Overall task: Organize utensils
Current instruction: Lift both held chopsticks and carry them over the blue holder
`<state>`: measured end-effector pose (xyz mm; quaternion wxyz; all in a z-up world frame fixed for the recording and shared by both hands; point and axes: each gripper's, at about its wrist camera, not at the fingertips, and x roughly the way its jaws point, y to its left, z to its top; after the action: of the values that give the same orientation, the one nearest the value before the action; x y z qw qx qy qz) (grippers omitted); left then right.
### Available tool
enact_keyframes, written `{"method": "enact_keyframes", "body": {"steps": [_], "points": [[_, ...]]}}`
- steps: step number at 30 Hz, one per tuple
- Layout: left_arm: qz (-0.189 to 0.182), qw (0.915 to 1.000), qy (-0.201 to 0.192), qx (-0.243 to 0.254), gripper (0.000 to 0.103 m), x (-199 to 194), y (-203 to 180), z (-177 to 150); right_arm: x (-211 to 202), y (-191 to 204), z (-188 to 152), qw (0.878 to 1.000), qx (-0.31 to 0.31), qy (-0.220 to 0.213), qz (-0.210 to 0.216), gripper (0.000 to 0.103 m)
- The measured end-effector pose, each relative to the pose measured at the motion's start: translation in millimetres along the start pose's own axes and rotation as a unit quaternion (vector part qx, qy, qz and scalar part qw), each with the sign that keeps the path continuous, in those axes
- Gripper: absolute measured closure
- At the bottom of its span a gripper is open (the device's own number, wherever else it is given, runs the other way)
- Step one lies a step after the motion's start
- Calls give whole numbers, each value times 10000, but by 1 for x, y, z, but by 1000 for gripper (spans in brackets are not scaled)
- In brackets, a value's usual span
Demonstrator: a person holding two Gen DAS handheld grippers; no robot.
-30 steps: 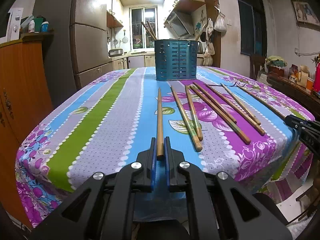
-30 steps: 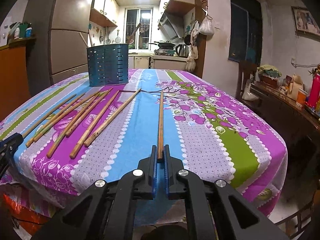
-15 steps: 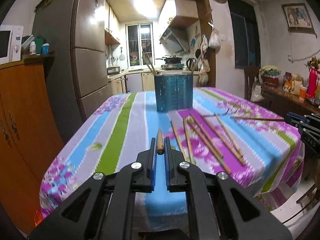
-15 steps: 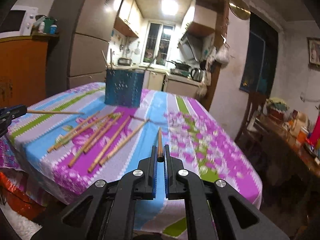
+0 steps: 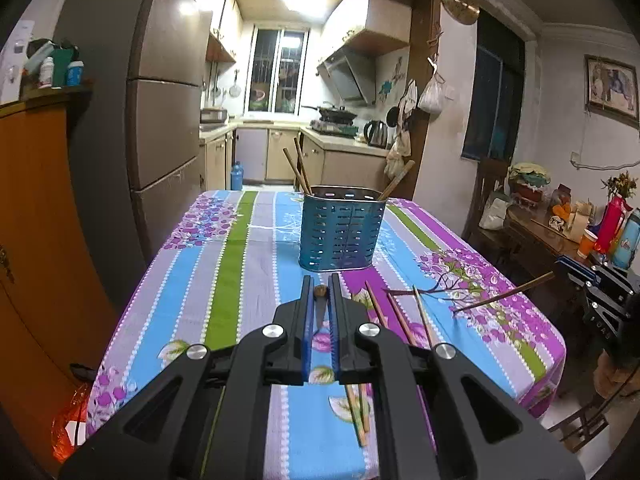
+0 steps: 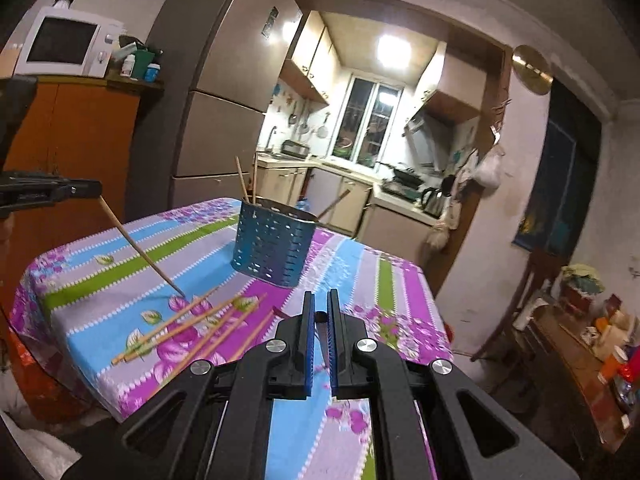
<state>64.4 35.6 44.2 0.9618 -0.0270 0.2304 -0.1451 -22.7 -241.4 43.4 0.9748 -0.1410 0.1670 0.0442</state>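
A blue perforated utensil holder [image 5: 341, 229] stands on the table with a few chopsticks leaning in it; it also shows in the right wrist view [image 6: 273, 244]. My left gripper [image 5: 321, 289] is shut on one wooden chopstick [image 5: 320, 291], held in the air and seen end-on. My right gripper [image 6: 320, 314] is shut on another chopstick [image 6: 321, 316]; from the left wrist view that chopstick [image 5: 505, 292] slants down over the table's right side. The left one [image 6: 141, 248] slants down from the left gripper. Several loose chopsticks [image 6: 200, 322] lie on the tablecloth.
The table has a striped floral cloth [image 5: 240, 264]. An orange cabinet [image 5: 36, 240] stands at the left, a grey fridge [image 5: 160, 132] behind it. A cluttered side table [image 5: 568, 232] and a chair stand at the right. The kitchen lies beyond.
Both grippers have lifted their chopsticks off the table and risen. The chopsticks now tilt with their tips down, and the holder sits closer ahead.
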Motion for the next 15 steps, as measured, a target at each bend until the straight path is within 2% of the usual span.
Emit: {"method": "enact_keyframes", "body": {"steps": [6,11,15], "points": [[8,9997,250,81,97,19,-4,28,20,-18,28,9992,232,92,300,96],[94,9992,239,316,97,23,-13,42,35,-25,45,9980,352,145,512,96],[50,9991,270,321,97,27,-18,54,40,-28,58,9968,432,197,648,96]]}}
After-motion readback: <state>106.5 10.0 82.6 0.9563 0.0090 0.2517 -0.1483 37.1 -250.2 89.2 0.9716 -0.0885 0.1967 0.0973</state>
